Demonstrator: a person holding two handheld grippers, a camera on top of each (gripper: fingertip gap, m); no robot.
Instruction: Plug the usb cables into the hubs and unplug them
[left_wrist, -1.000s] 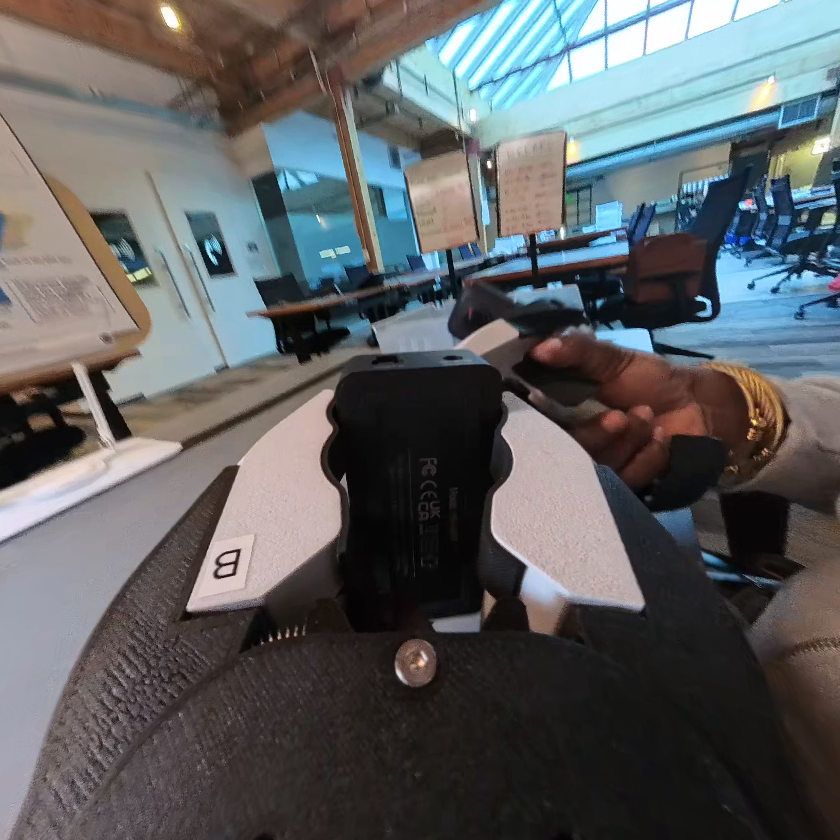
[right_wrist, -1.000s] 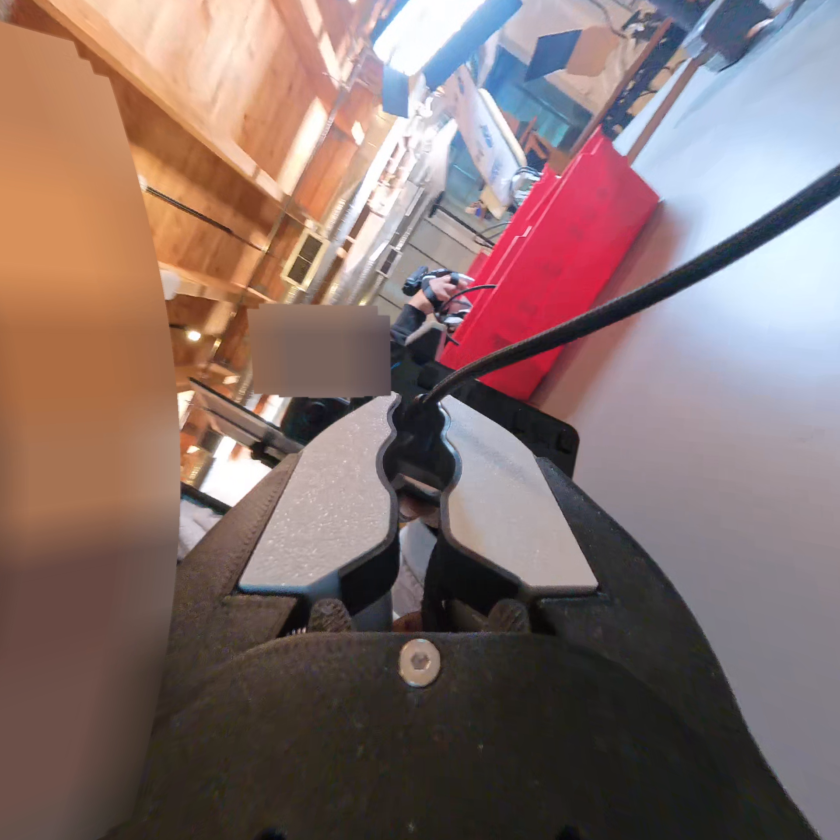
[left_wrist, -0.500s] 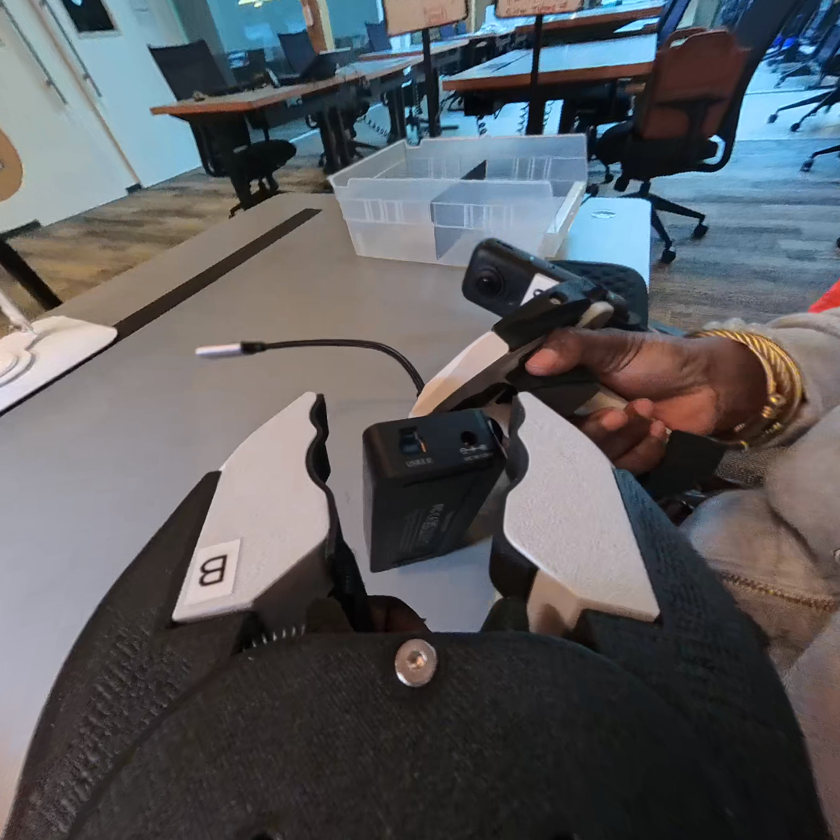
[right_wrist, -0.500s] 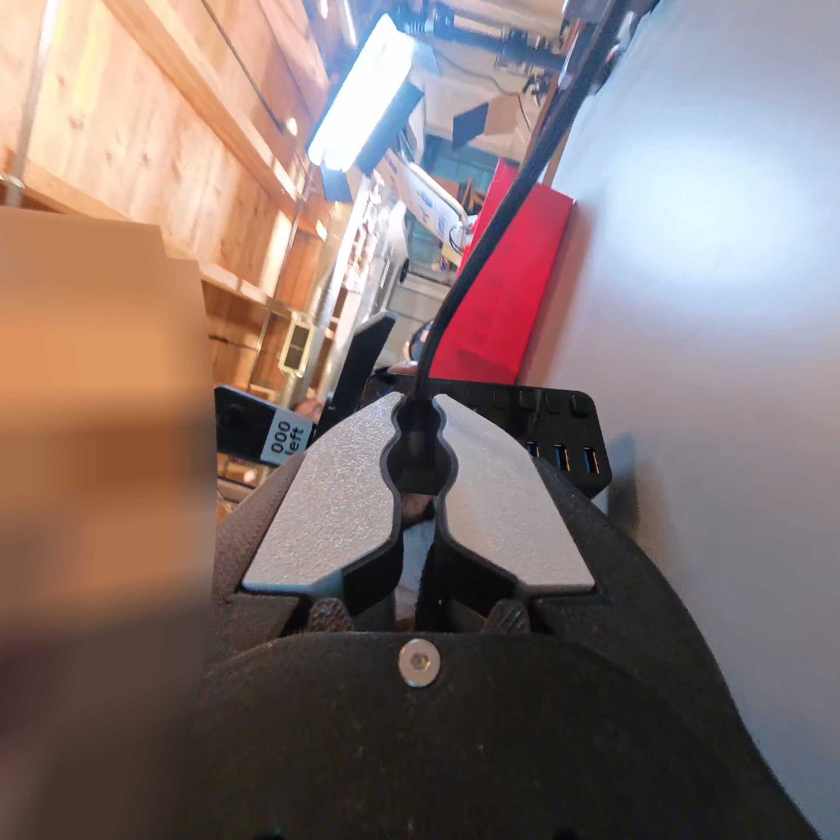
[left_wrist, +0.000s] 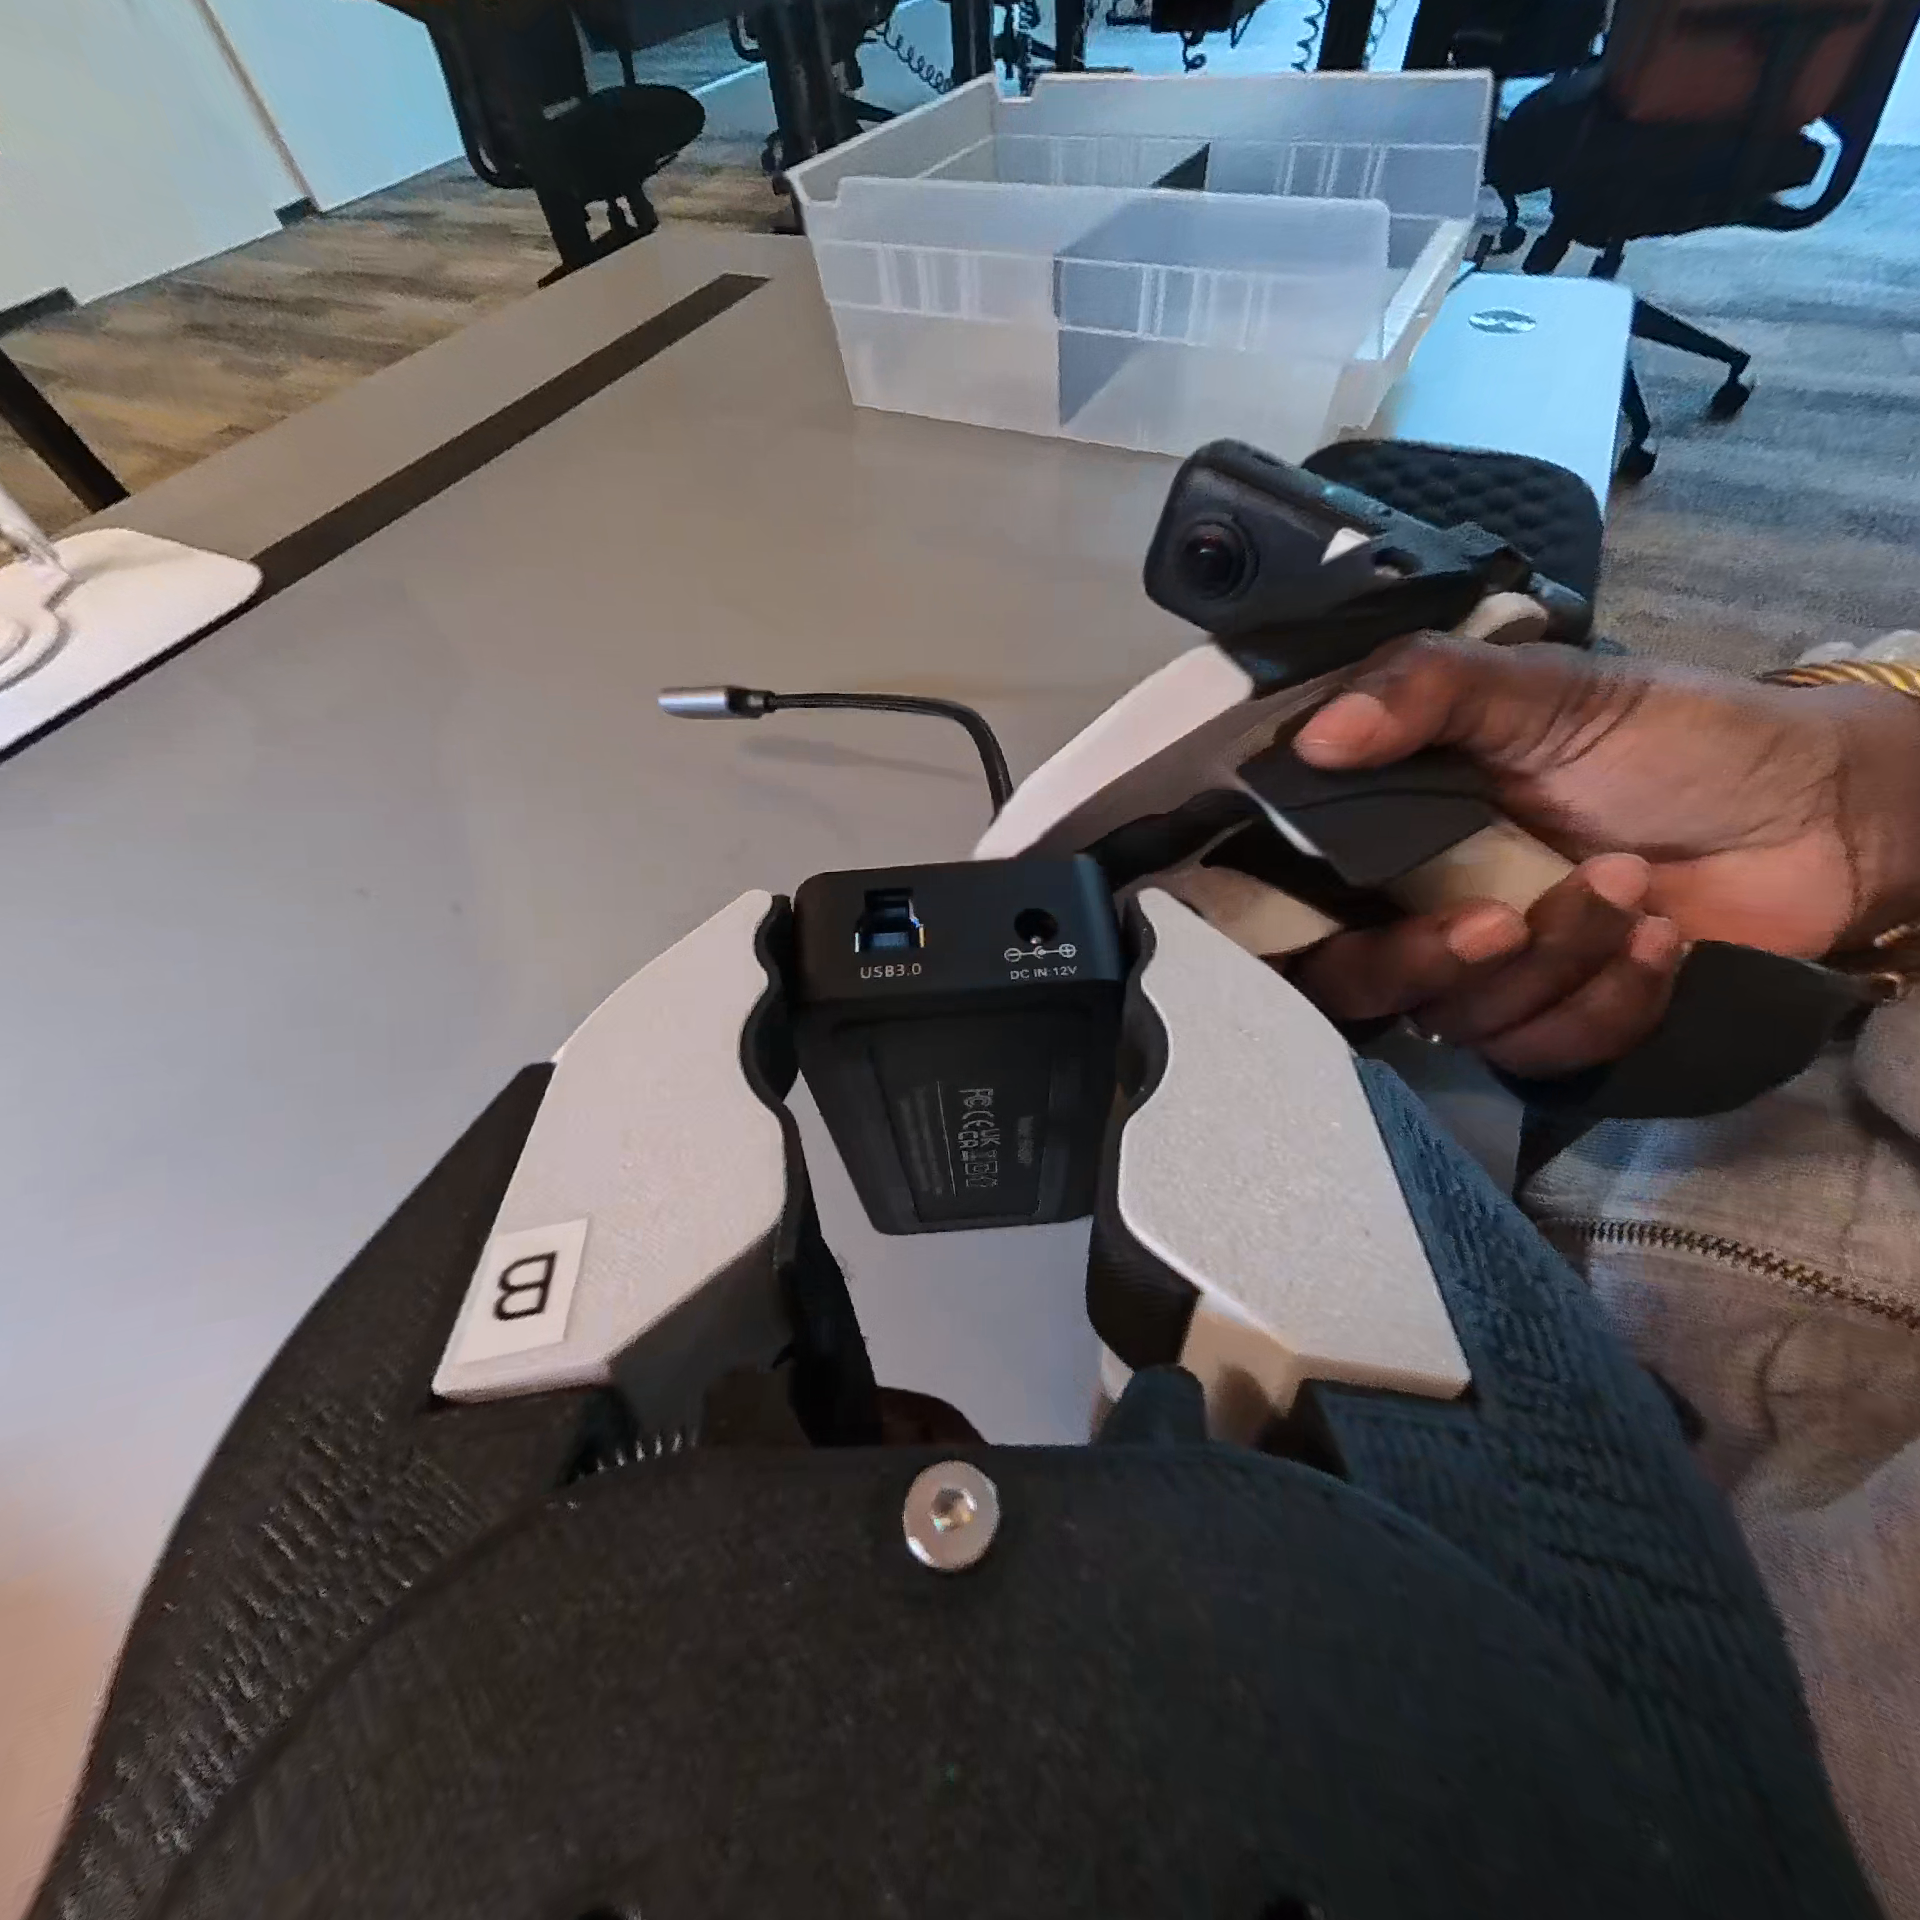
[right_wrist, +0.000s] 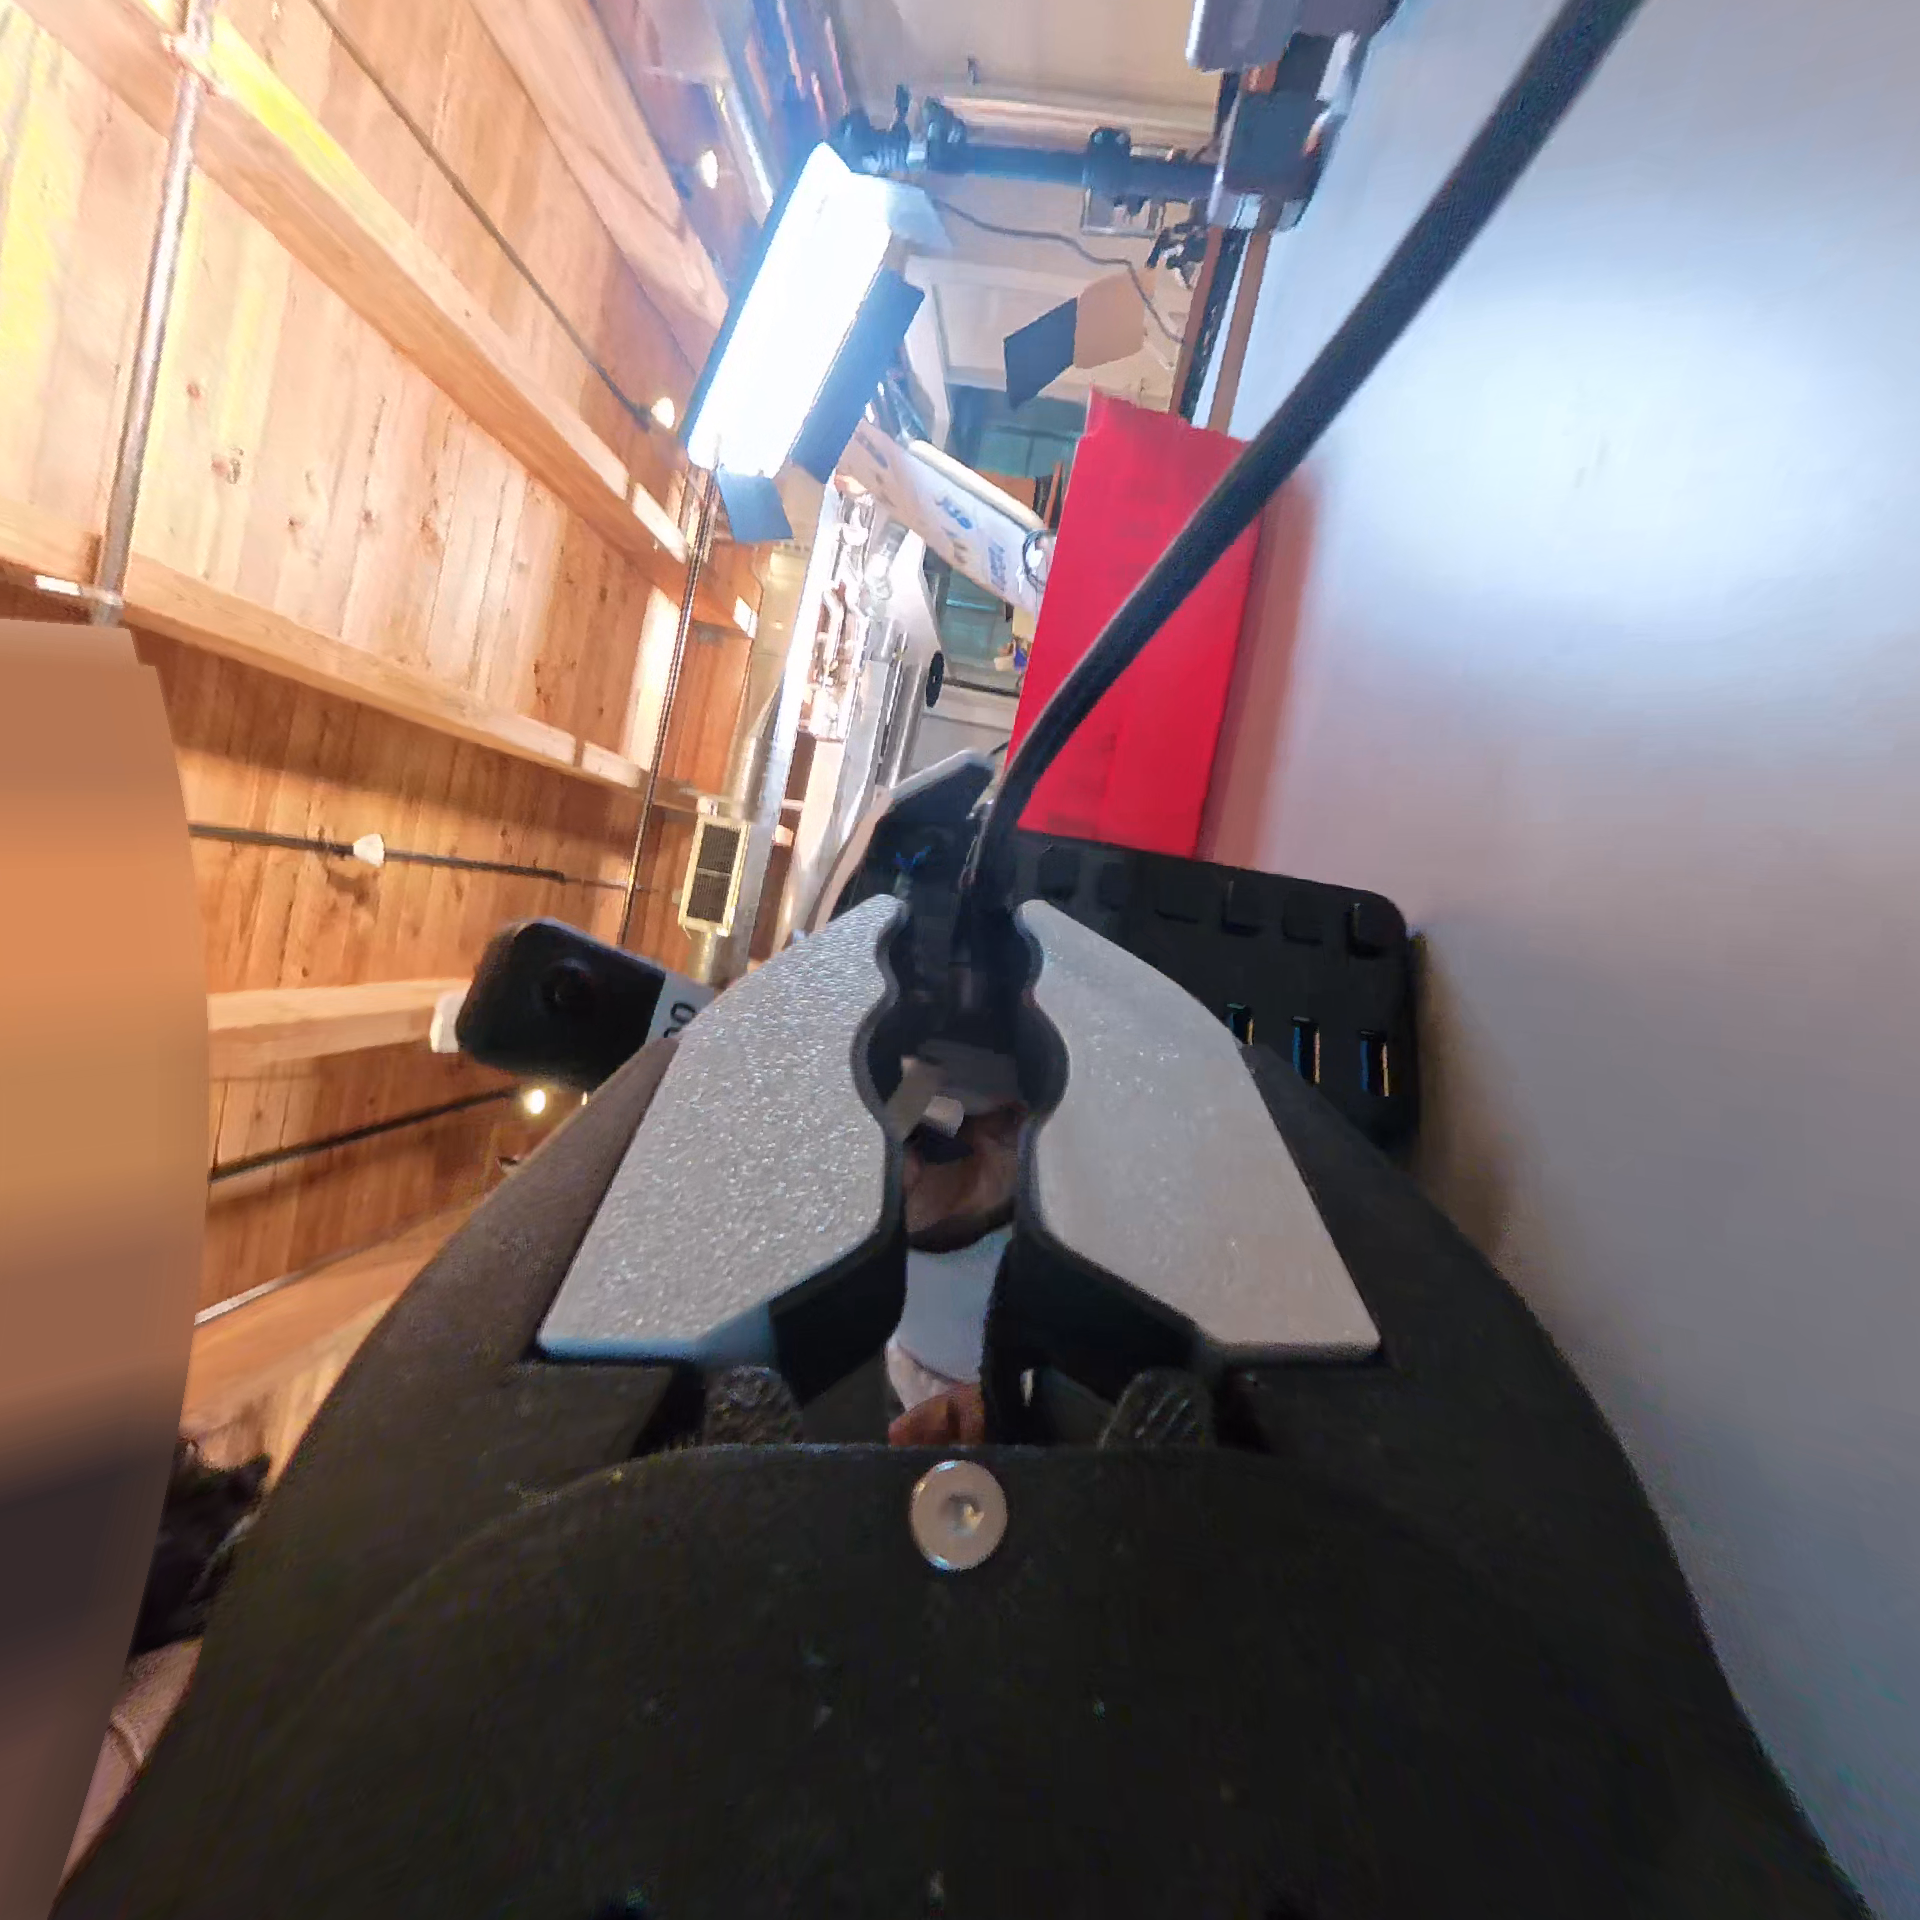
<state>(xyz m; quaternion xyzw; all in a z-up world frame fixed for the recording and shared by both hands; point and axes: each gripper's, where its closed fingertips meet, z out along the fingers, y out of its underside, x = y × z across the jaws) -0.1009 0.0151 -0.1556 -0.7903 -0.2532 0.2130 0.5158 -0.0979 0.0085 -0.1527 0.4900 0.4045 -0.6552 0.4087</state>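
My left claw (left_wrist: 956, 935) clamps the black hub (left_wrist: 961, 1023) between its tips above the counter (left_wrist: 364, 831); my right claw (right_wrist: 961, 935) pinches the cable (right_wrist: 1195, 561).

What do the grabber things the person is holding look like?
The left gripper has two flat, light grey fingers with wavy inner edges, on a rough black body with a silver screw. One finger has a white sticker. The right gripper looks alike. The person wears gold bracelets and a grey zipped sleeve.
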